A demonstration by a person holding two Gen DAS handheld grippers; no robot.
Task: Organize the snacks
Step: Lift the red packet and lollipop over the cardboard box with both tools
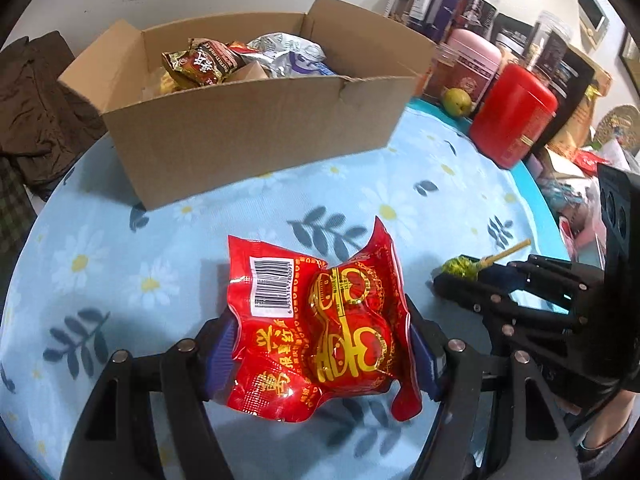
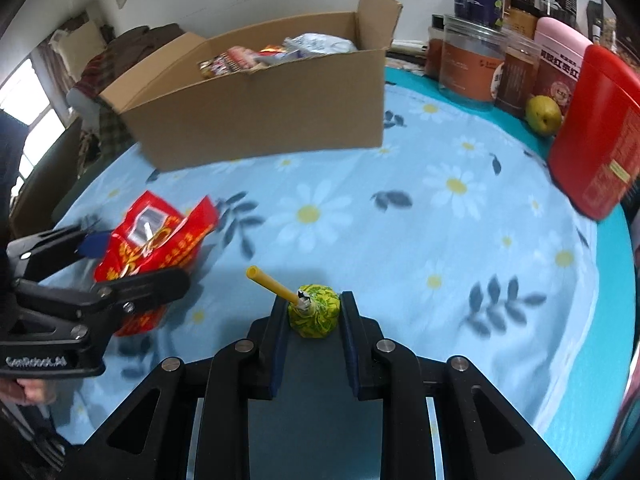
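My left gripper (image 1: 320, 344) is shut on a red snack packet (image 1: 316, 332) with yellow print and a barcode, held just above the flowered tablecloth. My right gripper (image 2: 314, 312) is shut on a green-wrapped lollipop (image 2: 314, 312) with a yellow stick pointing up and left. The right gripper also shows in the left wrist view (image 1: 472, 276), to the right of the packet. The left gripper and packet (image 2: 156, 240) show at the left of the right wrist view. An open cardboard box (image 1: 248, 120) with several snack bags inside stands beyond both grippers.
A red tin (image 1: 514, 116), a pink canister (image 1: 472, 64), a green pear (image 1: 456, 102) and several jars line the table's right back edge. Brown clothing (image 1: 36, 108) lies left of the box. The blue tablecloth (image 2: 440, 220) lies between the grippers and the box.
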